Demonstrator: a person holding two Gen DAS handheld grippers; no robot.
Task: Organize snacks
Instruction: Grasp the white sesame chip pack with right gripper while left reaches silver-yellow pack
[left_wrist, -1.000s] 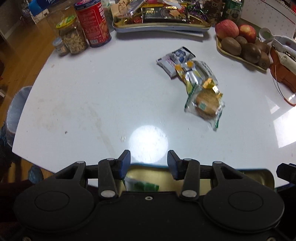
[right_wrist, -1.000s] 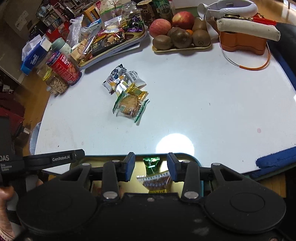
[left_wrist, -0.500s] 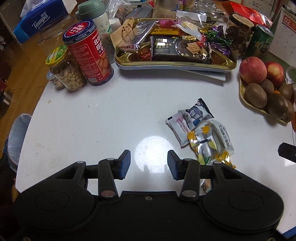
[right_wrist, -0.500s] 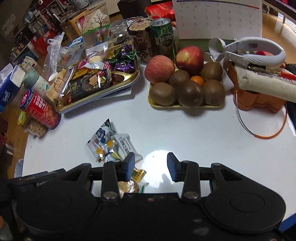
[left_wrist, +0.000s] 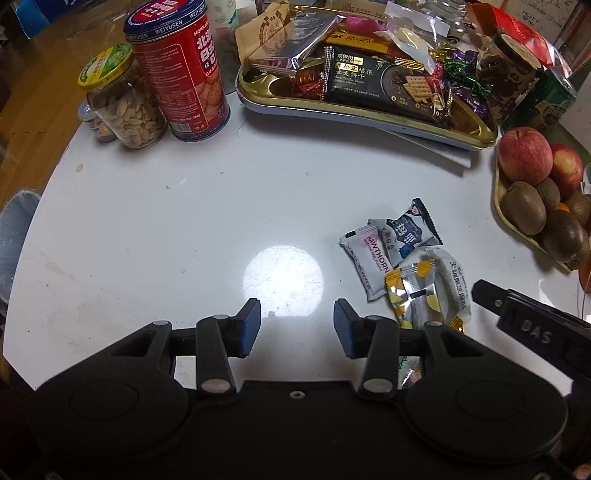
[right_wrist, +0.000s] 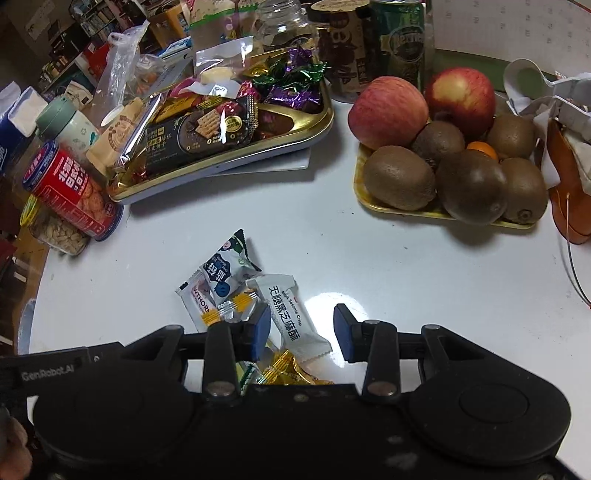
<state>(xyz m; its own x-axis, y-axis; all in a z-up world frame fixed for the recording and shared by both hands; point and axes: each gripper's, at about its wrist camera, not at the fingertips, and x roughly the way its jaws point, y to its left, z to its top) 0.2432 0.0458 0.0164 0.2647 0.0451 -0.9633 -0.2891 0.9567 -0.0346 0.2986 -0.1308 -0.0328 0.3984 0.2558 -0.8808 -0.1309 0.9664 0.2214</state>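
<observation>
A small heap of crinkly foil snack packets (right_wrist: 240, 295) lies on the glossy white table (right_wrist: 406, 266), low and left of centre, just ahead of the right gripper (right_wrist: 301, 330). Its blue-padded jaws stand partly apart, empty. The left gripper (left_wrist: 297, 326) likewise gapes over bare tabletop, holding nothing.

my left gripper (left_wrist: 297, 325) jaws apart, nothing between, over bare white table (left_wrist: 155, 229) | loose snack packets (left_wrist: 406, 266) just right of my right finger – Hawthorn one touching the blue-white one | my right gripper (left_wrist: 532, 328) edging in at right | gold tray (left_wrist: 369, 107) of snacks far side | red tin (left_wrist: 179, 70) beside nut jar (left_wrist: 122, 99) | fruit tray (left_wrist: 535, 206) at right
</observation>
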